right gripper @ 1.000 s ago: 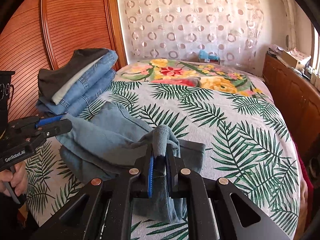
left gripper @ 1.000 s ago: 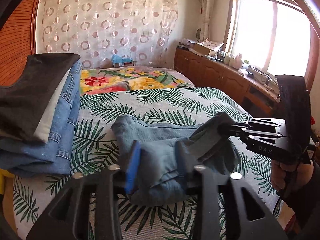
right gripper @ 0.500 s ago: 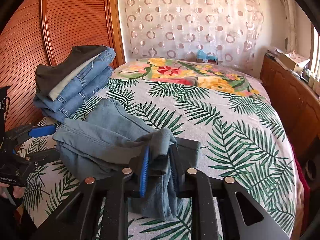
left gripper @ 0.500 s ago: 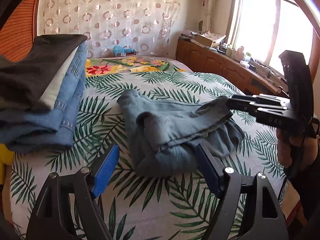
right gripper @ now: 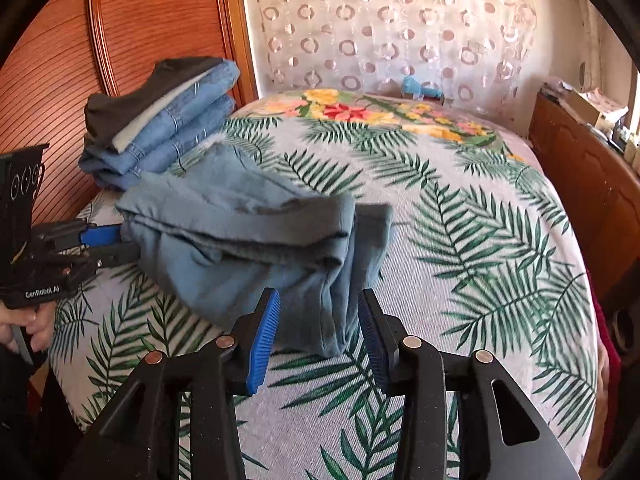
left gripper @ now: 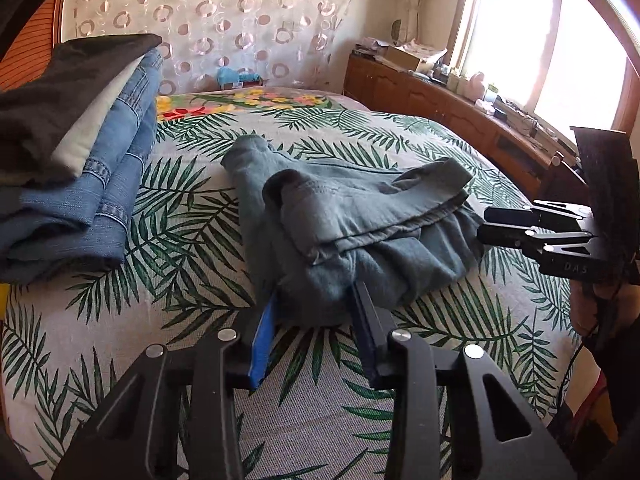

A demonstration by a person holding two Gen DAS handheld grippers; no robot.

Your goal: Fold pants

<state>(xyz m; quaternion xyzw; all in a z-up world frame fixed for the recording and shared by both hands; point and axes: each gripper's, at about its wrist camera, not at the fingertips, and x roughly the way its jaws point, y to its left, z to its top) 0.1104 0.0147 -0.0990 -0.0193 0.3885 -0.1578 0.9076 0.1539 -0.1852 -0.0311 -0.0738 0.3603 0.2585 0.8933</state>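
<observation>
The grey-blue pants (left gripper: 352,220) lie in a loosely folded bundle on the palm-leaf bedspread (left gripper: 180,288), near the bed's front edge, beside but apart from a stack of folded jeans (left gripper: 92,184) topped by a dark garment. In the left wrist view, the left gripper (left gripper: 314,320) sits at the bundle's near end; its jaws have just been closing and stand narrow, with a bulge of cloth between the blue pads, though firm pinching cannot be confirmed. This view alone shows the window (left gripper: 540,40) and the wooden sideboard (left gripper: 460,112) under it, and the right gripper (left gripper: 496,226) at the bundle's far side, its tips at the fabric edge; their gap is unreadable from here. The right wrist view settles it: the right gripper (right gripper: 318,328) has just been opening, jaws moderately apart, the hanging pant end between the pads but unclamped. Only this view shows the ribbed wooden headboard (right gripper: 140,32) and a hand (right gripper: 28,326) gripping the left tool's handle.
</observation>
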